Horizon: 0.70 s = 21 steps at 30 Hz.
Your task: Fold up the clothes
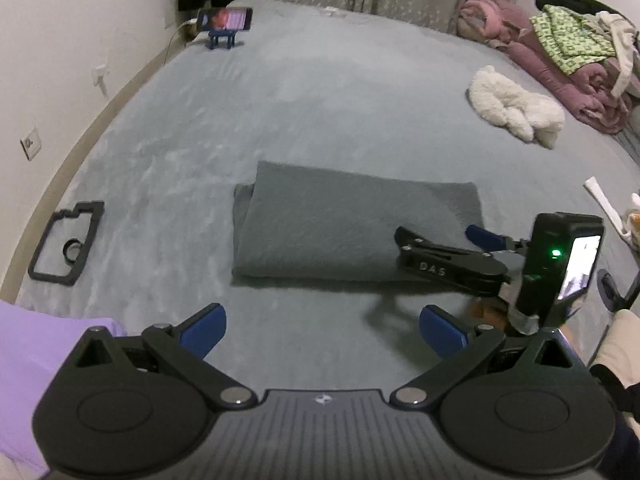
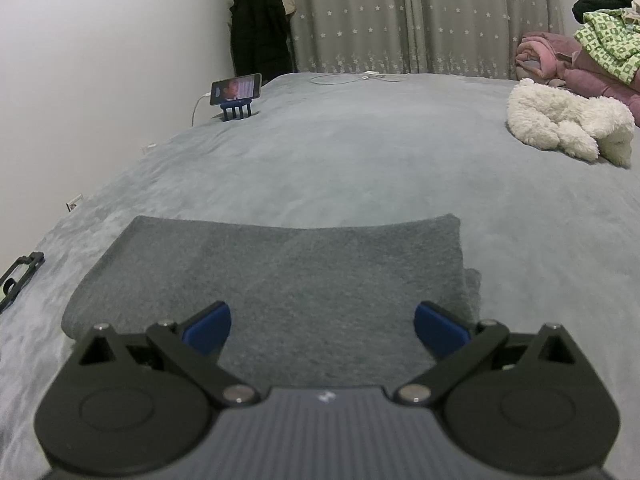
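Both grippers empty, jaws spread. Left gripper point(image 1: 322, 330) hangs over bare bed point(image 1: 320, 112) just short of the grey garment point(image 1: 352, 228). Right gripper point(image 2: 322, 330) sits at its near right edge. Looks near done: square edges lightly, don't drag layers. Garment is a flat rectangle mid-bed, one layer peeking out at the side. White fluffy item point(image 1: 516, 106) and clothes pile point(image 1: 580, 60) lie far right.

Ahead of the blue-padded left gripper point(image 1: 323, 330) lies a plain dark-grey folded cloth point(image 1: 352, 228) on the lighter blue-grey bedspread point(image 1: 320, 100). Far right: a white fleecy garment point(image 1: 516, 108), a green-checked garment point(image 1: 572, 40), a mauve quilt point(image 1: 560, 76).
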### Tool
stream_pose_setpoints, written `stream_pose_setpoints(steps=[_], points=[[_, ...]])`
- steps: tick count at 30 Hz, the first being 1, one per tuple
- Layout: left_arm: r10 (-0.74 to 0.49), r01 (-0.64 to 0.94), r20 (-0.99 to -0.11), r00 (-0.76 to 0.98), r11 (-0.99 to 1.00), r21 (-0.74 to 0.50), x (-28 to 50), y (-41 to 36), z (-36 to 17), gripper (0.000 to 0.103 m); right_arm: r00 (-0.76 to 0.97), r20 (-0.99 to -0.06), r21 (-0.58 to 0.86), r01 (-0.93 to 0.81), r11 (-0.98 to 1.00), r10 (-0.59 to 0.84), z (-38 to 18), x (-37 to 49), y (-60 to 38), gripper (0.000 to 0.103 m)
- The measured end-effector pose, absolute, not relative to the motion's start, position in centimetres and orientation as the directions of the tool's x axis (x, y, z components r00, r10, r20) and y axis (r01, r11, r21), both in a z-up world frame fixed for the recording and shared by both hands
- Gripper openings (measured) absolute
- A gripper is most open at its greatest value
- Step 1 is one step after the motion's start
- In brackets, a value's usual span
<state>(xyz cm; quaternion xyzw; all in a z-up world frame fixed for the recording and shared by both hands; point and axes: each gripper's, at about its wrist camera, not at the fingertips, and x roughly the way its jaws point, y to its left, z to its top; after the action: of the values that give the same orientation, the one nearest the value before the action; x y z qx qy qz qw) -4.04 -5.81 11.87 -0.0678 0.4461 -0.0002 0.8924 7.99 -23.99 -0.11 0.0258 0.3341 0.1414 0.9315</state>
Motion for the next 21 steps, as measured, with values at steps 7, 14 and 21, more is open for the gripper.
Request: stream_pose_setpoints(steps=[7, 14, 21], points=[[-0.001, -0.058, -0.732, 0.681, 0.997, -0.055, -4.0, -5.7, 12.5, 0.103, 0.738, -0.615, 0.131, -0.251, 0.959, 0.277, 0.0, 8.0, -24.0, 0.103], [-0.070, -0.058, -0.734, 0.676, 0.987, -0.148, 0.1, -3.9, 8.7, 0.103, 0.755, -0.597, 0.145, -0.234, 0.961, 0.274, 0.4, 7.8, -24.0, 0.103], [-0.019, -0.087, -0.689, 0.725, 0.989, -0.119, 4.6, -3.1, 4.8, 0.103, 0.766, -0.563, 0.156, -0.270, 0.950, 0.311, 1.1, 7.2, -23.5, 0.098]])
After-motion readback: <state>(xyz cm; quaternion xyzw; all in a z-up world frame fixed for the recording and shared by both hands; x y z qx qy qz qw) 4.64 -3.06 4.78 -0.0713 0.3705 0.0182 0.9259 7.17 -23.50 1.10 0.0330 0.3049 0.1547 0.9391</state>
